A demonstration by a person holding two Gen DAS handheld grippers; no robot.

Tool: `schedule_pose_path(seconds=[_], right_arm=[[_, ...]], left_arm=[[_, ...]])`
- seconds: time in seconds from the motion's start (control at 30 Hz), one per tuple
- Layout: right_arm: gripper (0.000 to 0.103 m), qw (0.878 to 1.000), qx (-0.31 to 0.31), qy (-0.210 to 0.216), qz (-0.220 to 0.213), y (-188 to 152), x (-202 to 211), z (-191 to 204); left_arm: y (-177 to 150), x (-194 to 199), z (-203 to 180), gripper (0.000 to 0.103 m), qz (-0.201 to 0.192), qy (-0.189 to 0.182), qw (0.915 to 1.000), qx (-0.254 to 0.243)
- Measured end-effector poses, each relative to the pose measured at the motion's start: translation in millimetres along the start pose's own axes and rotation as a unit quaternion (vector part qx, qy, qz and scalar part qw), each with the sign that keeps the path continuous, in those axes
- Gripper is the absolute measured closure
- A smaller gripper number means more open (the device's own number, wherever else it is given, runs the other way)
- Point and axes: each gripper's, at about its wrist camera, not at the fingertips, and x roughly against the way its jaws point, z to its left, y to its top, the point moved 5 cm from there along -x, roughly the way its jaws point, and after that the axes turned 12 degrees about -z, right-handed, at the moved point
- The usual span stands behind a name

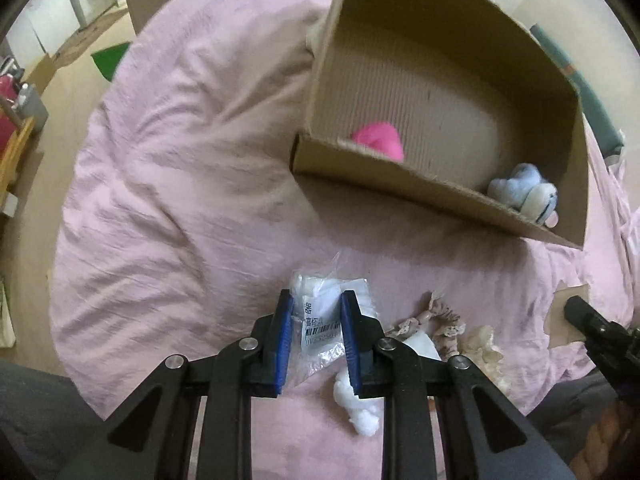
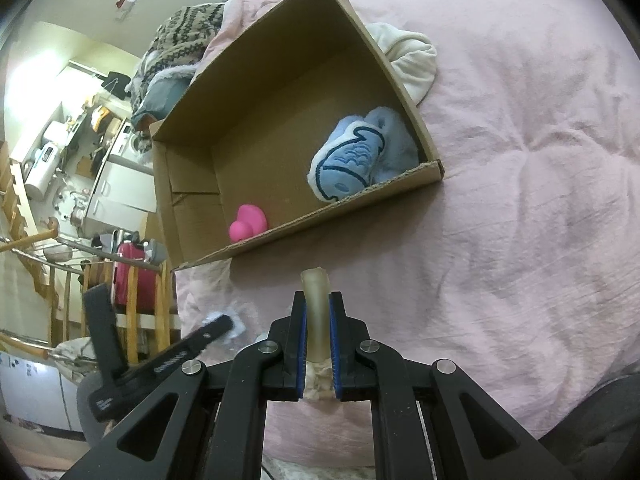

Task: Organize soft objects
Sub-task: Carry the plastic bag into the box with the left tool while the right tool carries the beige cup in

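We see a bed covered in a wrinkled pink quilt (image 1: 168,168), with an open cardboard box (image 2: 280,92) resting on it. Inside the box lie a bright pink soft toy (image 2: 248,222) near one corner and a pale blue plush fish (image 2: 352,160) against the opposite wall.

The left tongs (image 1: 316,312) sit close to the quilt, their blue-padded jaws narrowed around a clear plastic packet of white stuffing (image 1: 320,312) with a barcode label. The packet lies on the quilt just in front of the box. Beside it are a loose tuft of white fluff (image 1: 360,408) and a beige, lacy soft piece (image 1: 444,320).

The right tongs (image 2: 318,312) are closed on a pale, translucent tube-shaped object (image 2: 316,304), which stands upright between the pads and pokes out past their tips, above the quilt and short of the box's near wall.

A white cloth (image 2: 412,60) lies just beside the box's far side.
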Motion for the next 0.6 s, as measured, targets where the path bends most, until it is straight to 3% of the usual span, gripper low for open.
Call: schedule_pose_path(seconds=[0.37, 0.6], right_arm=[[0.092, 1.0, 0.016, -0.006, -0.001, -1, 3, 3], [0.092, 0.999, 0.03, 0.014, -0.019, 1, 10, 13]], left_arm=[[1, 12, 5, 0.082, -0.014, 0.023, 0.9996, -0.008], [16, 39, 8, 0.082, -0.072, 0.024, 0.9971, -0.004]])
